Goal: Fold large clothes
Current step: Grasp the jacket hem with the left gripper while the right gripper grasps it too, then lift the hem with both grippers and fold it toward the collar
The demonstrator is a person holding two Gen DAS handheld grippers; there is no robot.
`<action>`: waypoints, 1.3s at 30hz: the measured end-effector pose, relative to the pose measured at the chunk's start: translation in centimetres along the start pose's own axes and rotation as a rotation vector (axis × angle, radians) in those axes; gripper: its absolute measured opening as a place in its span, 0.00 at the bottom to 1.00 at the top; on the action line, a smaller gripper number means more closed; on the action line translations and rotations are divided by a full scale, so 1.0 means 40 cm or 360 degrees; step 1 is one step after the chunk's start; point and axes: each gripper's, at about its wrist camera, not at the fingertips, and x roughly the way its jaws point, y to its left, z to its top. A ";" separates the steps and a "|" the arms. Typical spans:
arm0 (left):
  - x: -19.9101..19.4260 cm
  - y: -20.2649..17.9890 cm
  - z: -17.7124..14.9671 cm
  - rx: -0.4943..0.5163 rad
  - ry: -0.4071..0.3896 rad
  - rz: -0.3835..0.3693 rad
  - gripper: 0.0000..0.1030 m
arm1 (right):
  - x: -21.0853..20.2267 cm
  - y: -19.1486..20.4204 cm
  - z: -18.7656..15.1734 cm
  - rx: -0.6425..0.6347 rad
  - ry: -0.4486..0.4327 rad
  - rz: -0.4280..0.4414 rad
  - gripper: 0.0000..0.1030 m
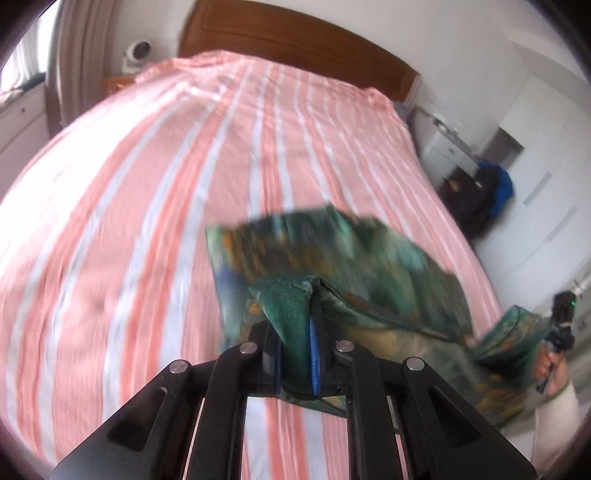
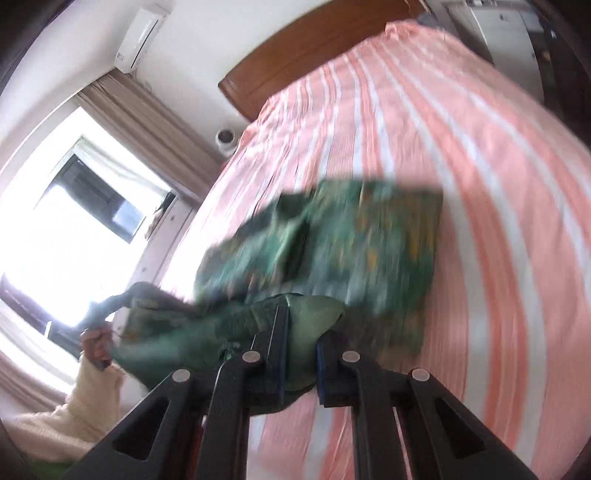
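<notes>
Nearest the left wrist camera, the left gripper (image 1: 297,347) is clenched on a bunched fold of the green patterned garment (image 1: 354,254), the cloth pinched between its black finger and its blue pad. From that pinch the garment runs right and slightly down, lifted off the bed, to the other gripper, seen small at the right edge in a hand (image 1: 554,373) with a pale sleeve. Motion blur smears the cloth's far edge.

Close to the right wrist camera, the right gripper (image 2: 301,350) is likewise clamped on a wad of the same garment (image 2: 369,251), its fingers nearly together with green fabric squeezed between them. From there the cloth stretches left to the person's left hand (image 2: 96,347), also in a cream sleeve, and a broad blurred panel hangs over the bed in front.

Beyond the garment in both views lies the bed with a pink and white striped sheet (image 1: 147,184), and a brown wooden headboard (image 1: 295,33) at its far end.

Only the left view shows the white wardrobe doors (image 1: 546,155) and a dark and blue heap on the floor (image 1: 487,195) at the right of the bed. Only the right view shows the bright window (image 2: 74,229), its beige curtain (image 2: 147,122) and a wall air conditioner (image 2: 144,33) at far left. A small white fan-like object (image 1: 136,55) beside the headboard appears in both.
</notes>
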 end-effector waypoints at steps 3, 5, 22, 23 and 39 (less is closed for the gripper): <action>0.195 0.016 0.126 -0.0115 0.0051 0.0165 0.16 | 0.133 -0.058 0.176 0.0011 -0.0089 -0.0136 0.11; 0.300 0.031 0.155 -0.0126 0.0116 0.0284 0.33 | 0.240 -0.122 0.265 0.0090 -0.0103 -0.0174 0.13; 0.489 0.092 0.051 0.0343 0.0247 0.0661 0.07 | 0.501 -0.158 0.235 -0.0237 0.0258 -0.0759 0.64; 0.499 0.090 0.041 0.0319 0.0273 0.0660 0.09 | 0.508 -0.140 0.226 -0.0272 0.0239 -0.0794 0.25; 0.654 0.160 0.064 0.0282 0.0117 0.0761 0.12 | 0.605 -0.237 0.253 -0.0103 0.0037 -0.0910 0.18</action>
